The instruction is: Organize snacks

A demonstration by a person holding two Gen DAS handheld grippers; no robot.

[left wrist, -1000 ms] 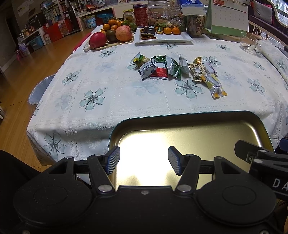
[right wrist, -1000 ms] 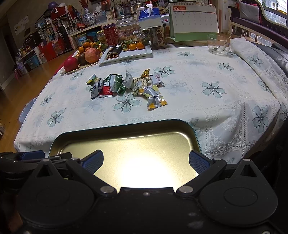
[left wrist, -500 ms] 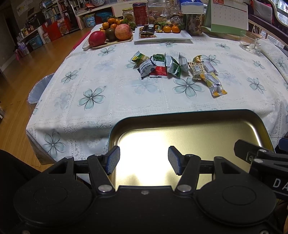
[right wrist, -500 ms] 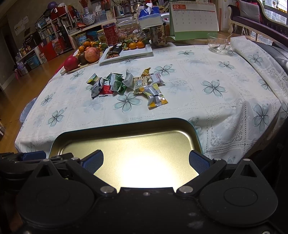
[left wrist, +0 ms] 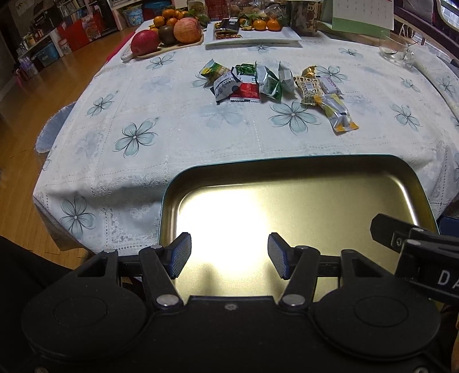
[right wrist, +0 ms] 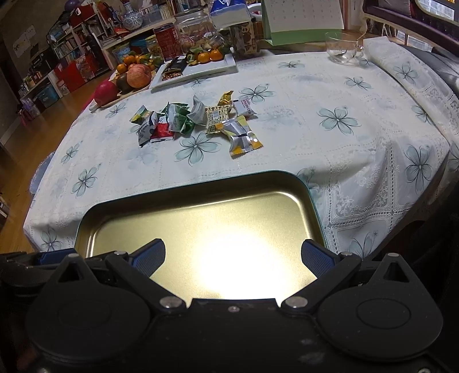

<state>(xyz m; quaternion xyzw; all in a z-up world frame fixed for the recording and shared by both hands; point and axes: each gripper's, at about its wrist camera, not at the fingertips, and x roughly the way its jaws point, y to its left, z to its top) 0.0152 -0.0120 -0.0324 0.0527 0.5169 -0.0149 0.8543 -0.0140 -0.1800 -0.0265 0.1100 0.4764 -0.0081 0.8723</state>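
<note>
A row of several wrapped snacks [left wrist: 275,83] lies mid-table on the floral tablecloth; it also shows in the right wrist view [right wrist: 195,122]. A gold metal tray [left wrist: 287,172] with a teal rim sits at the near table edge, empty; it also shows in the right wrist view [right wrist: 195,183]. My left gripper [left wrist: 229,258] is open and empty above the tray's near part. My right gripper [right wrist: 232,258] is open wide and empty over the tray. The right gripper's body shows at the left wrist view's right edge [left wrist: 416,246].
A fruit board with apples and oranges [left wrist: 169,34], a white plate with tangerines and dark packets [left wrist: 252,34], a glass cup [right wrist: 342,48], a desk calendar [right wrist: 304,20] and jars stand at the table's far side. Wooden floor [left wrist: 23,114] lies left.
Both grippers moved slightly forward and tilted down; the snacks and far objects sit a little higher in both views. Both stayed open.
</note>
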